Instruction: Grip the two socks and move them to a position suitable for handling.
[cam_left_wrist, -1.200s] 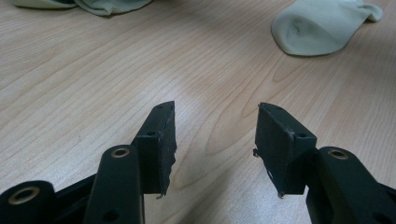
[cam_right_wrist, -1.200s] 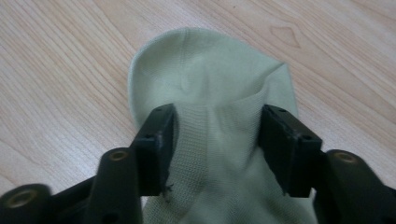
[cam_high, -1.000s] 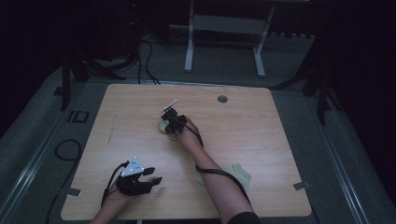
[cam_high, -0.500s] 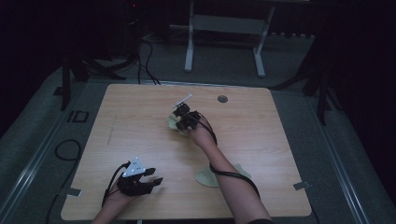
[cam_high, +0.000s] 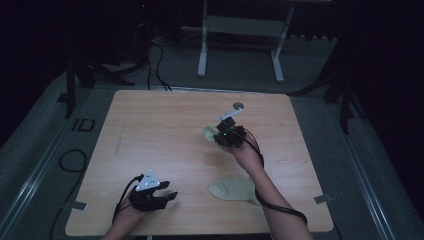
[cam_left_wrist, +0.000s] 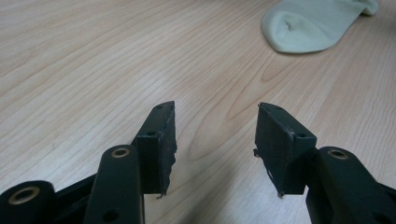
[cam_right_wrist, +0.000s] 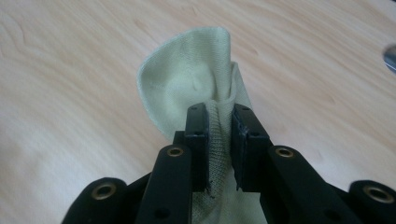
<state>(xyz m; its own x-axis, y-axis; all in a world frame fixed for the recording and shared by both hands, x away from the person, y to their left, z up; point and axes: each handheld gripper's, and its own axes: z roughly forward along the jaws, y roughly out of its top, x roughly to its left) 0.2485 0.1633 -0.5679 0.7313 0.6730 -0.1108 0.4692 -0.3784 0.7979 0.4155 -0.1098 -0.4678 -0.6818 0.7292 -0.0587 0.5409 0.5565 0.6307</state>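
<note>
A pale green sock (cam_right_wrist: 187, 84) is pinched between the jaws of my right gripper (cam_right_wrist: 219, 112). Those jaws have just been closing on the fabric. In the high view the right gripper (cam_high: 222, 136) holds this sock (cam_high: 210, 132) a little above the table, right of centre. A second pale green sock (cam_high: 230, 190) lies flat near the front right, beside the right forearm. My left gripper (cam_high: 172, 196) rests at the front left, open with nothing between its jaws. The left gripper view shows the left gripper (cam_left_wrist: 215, 121) over bare wood, the flat sock (cam_left_wrist: 313, 23) farther off.
The wooden table (cam_high: 150, 125) has a small round metal disc (cam_high: 239, 105) set near its far edge, just beyond the right gripper. Cables and a grey metal stand (cam_high: 240, 30) sit on the dark floor behind the table.
The right gripper has moved to the right and up, carrying the sock with it. More of the flat sock shows beside the forearm. The left gripper has stayed put.
</note>
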